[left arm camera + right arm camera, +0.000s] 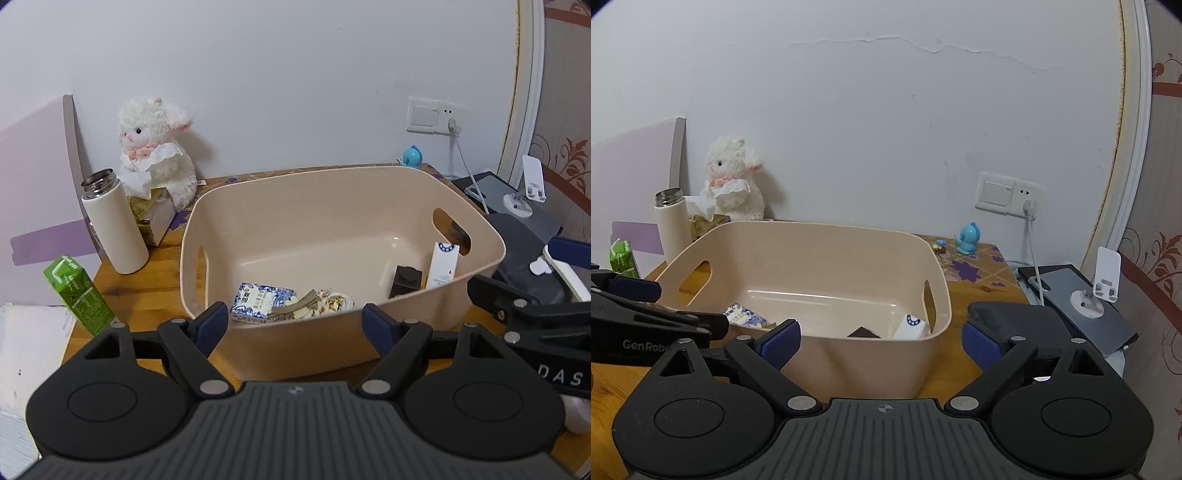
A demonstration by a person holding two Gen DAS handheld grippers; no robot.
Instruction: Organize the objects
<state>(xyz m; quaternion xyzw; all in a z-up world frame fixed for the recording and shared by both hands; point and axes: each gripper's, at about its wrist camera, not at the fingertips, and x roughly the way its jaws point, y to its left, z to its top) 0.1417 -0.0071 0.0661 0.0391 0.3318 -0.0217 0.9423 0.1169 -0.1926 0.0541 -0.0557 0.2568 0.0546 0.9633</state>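
- Both pairs of fingers stand wide apart and hold nothing: the left gripper [295, 317] hovers just in front of the near wall of the basket [369, 177], and the right gripper [881, 341] hovers before its near right corner.
- The basket is beige plastic with a cut-out handle in each end wall; it looks stiff and light, and those handles seem the best place to take it.
- Inside it lie a blue-and-white packet [260, 301], a flowered pouch [325, 304], a dark brown block [406, 281] and a white box [443, 266] leaning on the right wall.
- All four look small and light; the pouch is probably soft.
- Outside, by the tabletop's left edge, a green carton [79, 293] and a white flask [110, 221] stand upright.
- The flask looks smooth, perhaps slippery, so I would grip it mid-body; the carton would dent if squeezed hard.
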